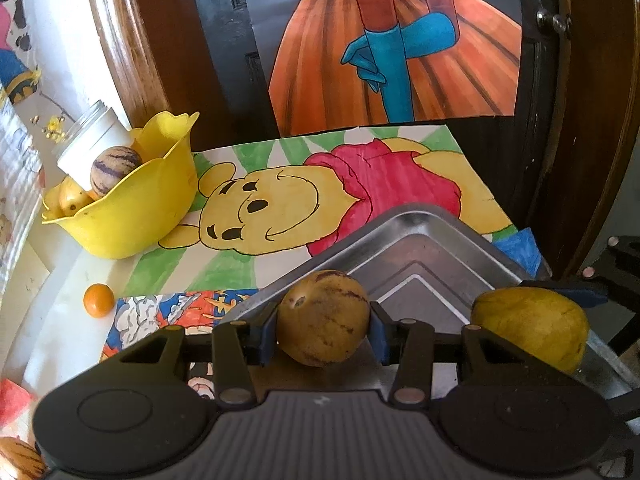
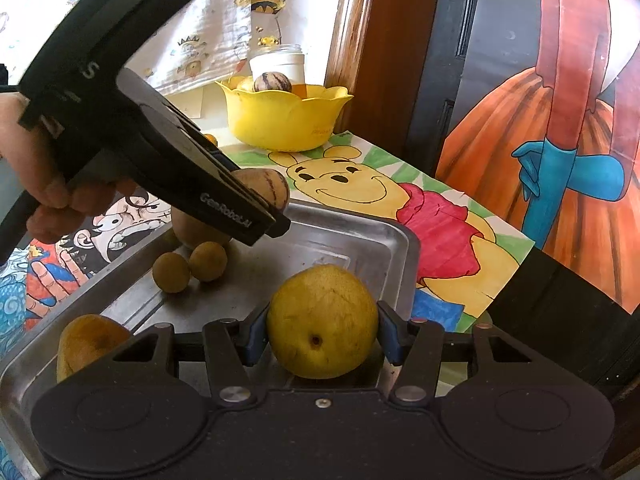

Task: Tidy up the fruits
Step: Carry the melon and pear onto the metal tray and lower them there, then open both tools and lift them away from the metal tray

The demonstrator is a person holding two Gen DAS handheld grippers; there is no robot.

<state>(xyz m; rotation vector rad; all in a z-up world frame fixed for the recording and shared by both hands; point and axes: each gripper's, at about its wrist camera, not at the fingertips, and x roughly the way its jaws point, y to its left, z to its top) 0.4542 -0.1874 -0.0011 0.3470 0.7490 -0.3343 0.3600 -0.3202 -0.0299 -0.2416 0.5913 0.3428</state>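
Fruits both in hand, task looks midway. Left gripper is clamped on a brownish striped fruit, held over the near corner of the metal tray; right gripper is clamped on a yellow fruit, held above the tray's near edge in the right wrist view. Whether either fruit is coming out of the tray or going in, cannot tell. On the tray sit two small round brown fruits, touching each other, a larger tan fruit just behind them, and another yellowish fruit at the near left rim. Further out, a small orange fruit lies loose on the surface. Farthest, the yellow bowl holds a purple-striped fruit and a few yellow ones. Left to do, by my read: place the two held fruits, then deal with the loose orange one.
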